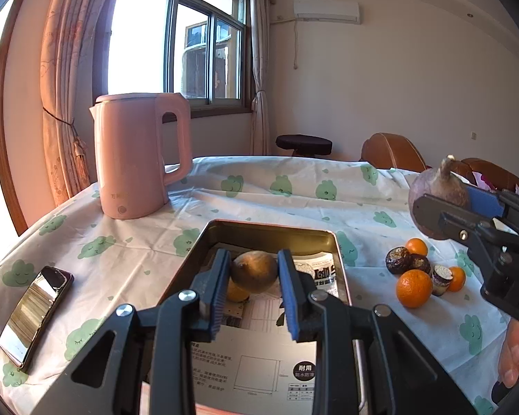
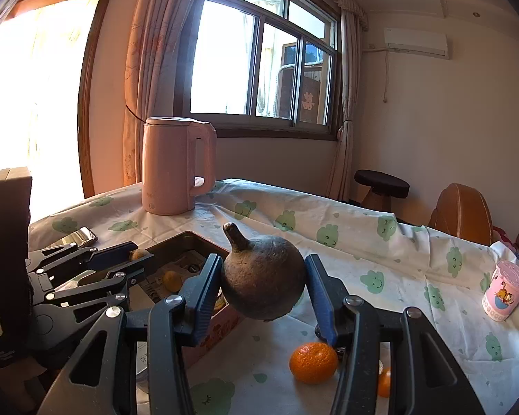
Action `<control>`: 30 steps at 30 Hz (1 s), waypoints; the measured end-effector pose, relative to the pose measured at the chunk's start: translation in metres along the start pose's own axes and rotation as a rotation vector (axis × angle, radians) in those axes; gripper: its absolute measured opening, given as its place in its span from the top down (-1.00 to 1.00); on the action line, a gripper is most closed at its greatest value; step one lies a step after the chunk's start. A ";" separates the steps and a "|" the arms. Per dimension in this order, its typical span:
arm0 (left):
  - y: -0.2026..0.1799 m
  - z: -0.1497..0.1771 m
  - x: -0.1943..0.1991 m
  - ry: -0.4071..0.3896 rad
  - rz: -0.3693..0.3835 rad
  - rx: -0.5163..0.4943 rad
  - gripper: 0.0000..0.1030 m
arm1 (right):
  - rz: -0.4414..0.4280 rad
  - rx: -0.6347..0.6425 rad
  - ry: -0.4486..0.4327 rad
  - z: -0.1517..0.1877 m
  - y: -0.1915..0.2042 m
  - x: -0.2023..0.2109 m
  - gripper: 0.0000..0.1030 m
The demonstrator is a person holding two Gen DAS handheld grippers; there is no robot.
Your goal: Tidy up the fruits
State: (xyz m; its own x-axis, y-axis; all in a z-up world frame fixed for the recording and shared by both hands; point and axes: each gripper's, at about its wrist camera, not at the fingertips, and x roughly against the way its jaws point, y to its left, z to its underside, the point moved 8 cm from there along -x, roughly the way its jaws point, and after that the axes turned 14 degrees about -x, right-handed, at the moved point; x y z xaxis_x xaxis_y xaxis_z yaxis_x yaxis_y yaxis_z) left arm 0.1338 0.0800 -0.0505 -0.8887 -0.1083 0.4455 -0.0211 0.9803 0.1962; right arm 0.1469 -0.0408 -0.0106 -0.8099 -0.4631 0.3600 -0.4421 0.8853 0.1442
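A phone (image 1: 34, 314) lies near the left edge of the counter (image 1: 294, 186), and a pink kettle (image 1: 138, 155) stands farther back. In the middle sits a metal tin (image 1: 340, 266) with printed paper on its floor. Inside it I can see one small yellow fruit (image 1: 237, 294) lying on the paper. The left claw (image 1: 254, 288) hangs over the tin and is squeezed tight on a brown fruit (image 1: 254, 271), so that one looks ready to be dropped in. To the right of the tin, the right claw (image 2: 264, 283) is closed around a big dark fruit with a stalk (image 2: 263, 276) and holds it up in the air, just beside the tin. Under it, a little pile is left on the cloth: some oranges (image 1: 413, 287) and a few dark round fruits (image 1: 398, 259), all touching or close together. A pink cup (image 2: 505, 290) stands near the right edge. So I think the job is only partly done. One fruit is in the tin, two are being carried, and the pile on the right has yet to go in.
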 end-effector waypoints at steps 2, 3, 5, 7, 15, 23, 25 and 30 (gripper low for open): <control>0.003 0.000 -0.002 0.004 -0.006 -0.004 0.42 | -0.008 0.003 0.005 0.000 0.005 -0.004 0.01; 0.005 0.000 -0.003 0.006 -0.007 -0.007 0.42 | -0.012 0.004 0.009 0.000 0.008 -0.006 0.01; 0.007 0.000 -0.005 0.012 -0.013 -0.014 0.42 | -0.019 0.007 0.014 0.001 0.012 -0.010 0.01; 0.010 0.001 -0.007 0.021 -0.013 -0.015 0.42 | -0.025 0.008 0.021 0.002 0.016 -0.014 0.01; 0.022 0.005 -0.014 0.045 -0.024 -0.024 0.42 | -0.050 0.016 0.057 0.013 0.032 -0.030 0.01; 0.033 0.010 -0.022 0.068 -0.031 -0.020 0.42 | -0.063 0.012 0.100 0.026 0.040 -0.046 0.01; 0.034 0.011 -0.024 0.076 -0.033 -0.023 0.42 | -0.065 0.010 0.110 0.029 0.041 -0.048 0.01; 0.036 0.016 -0.031 0.104 -0.020 -0.023 0.42 | -0.078 0.012 0.152 0.039 0.046 -0.056 0.01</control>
State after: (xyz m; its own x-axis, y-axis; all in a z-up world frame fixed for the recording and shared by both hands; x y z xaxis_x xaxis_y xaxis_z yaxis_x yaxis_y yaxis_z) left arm 0.1527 0.1212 -0.0711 -0.8357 -0.1455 0.5296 -0.0265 0.9738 0.2257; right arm 0.1566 0.0241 -0.0602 -0.7055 -0.5177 0.4840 -0.5067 0.8460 0.1661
